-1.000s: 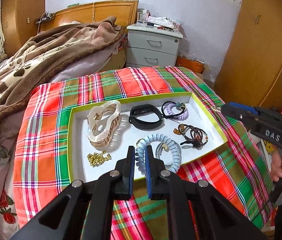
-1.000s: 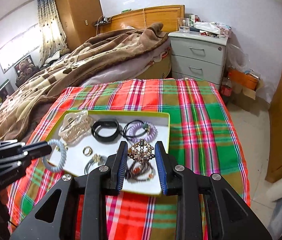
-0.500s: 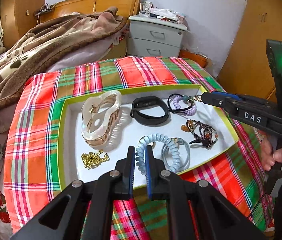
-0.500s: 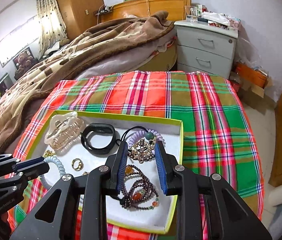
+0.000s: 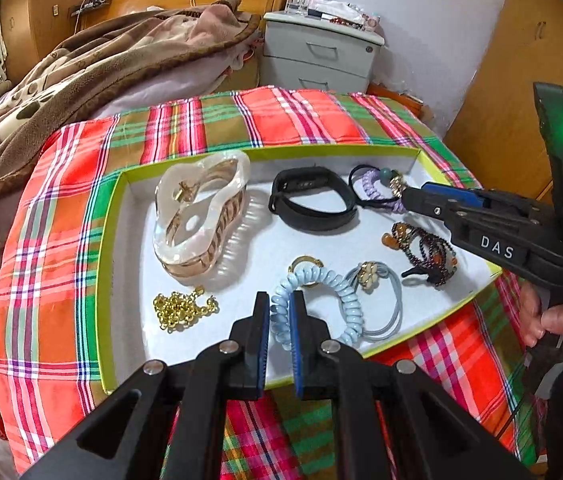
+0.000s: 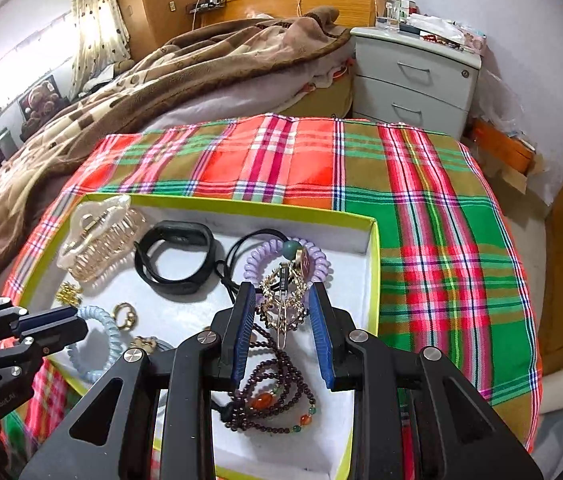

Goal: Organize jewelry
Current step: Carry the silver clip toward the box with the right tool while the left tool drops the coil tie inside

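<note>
A shallow white tray with a lime-green rim [image 5: 113, 216] [image 6: 373, 264] lies on a plaid cloth. My left gripper [image 5: 279, 316] is shut on a light blue spiral hair tie [image 5: 345, 300] at the tray's near edge. My right gripper [image 6: 281, 308] is shut on a gold ornate hair clip [image 6: 283, 300], held over a purple spiral hair tie [image 6: 313, 260] at the tray's far right. In the tray lie a pearly claw clip [image 5: 197, 216], a black wristband [image 5: 313, 200], a dark bead bracelet [image 6: 269, 396], a gold chain [image 5: 181, 308] and a gold ring [image 6: 123, 314].
The plaid cloth [image 6: 421, 208] covers a table beside a bed with a brown blanket [image 6: 185, 76]. A grey nightstand [image 6: 413, 84] stands behind. A grey hair tie with a flower [image 5: 377, 292] also lies in the tray. Wooden wardrobe doors [image 5: 521, 60] stand at the right.
My right gripper has moved forward and down over the tray with the gold clip, towards the purple hair tie. My left gripper has come closer over the tray, still holding the blue tie.
</note>
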A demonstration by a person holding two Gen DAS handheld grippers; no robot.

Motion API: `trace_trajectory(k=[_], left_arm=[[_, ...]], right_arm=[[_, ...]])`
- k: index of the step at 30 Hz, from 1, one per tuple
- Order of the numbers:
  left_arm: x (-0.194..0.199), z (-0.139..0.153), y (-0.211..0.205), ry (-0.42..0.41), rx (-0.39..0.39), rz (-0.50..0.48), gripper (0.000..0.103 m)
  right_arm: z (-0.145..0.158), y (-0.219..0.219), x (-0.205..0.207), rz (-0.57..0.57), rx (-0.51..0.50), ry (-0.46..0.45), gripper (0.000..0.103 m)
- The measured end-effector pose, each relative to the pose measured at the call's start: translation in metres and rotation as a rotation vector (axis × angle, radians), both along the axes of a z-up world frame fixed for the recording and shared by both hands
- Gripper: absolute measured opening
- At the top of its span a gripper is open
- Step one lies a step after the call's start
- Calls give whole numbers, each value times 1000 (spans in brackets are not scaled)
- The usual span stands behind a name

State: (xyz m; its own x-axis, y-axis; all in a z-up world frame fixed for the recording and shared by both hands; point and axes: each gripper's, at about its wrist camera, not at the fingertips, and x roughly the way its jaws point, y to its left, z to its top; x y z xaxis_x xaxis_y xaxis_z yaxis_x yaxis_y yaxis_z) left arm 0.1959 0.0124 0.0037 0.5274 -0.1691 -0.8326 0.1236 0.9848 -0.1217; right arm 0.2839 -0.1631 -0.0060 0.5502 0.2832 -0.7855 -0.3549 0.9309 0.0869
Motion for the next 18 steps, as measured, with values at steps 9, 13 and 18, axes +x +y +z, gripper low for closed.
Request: trace_trajectory(k=[9,13,18], left_arm=[[1,-6,0,19,-4,9,10],[1,-6,0,19,-5,8,10],[1,-6,0,22,-3,10,11]], right_arm=[[-5,-1,2,-10,-4,2,29],[-5,-2,2,-9,-9,3,29],[-6,-2,2,-8,-14,5,29]])
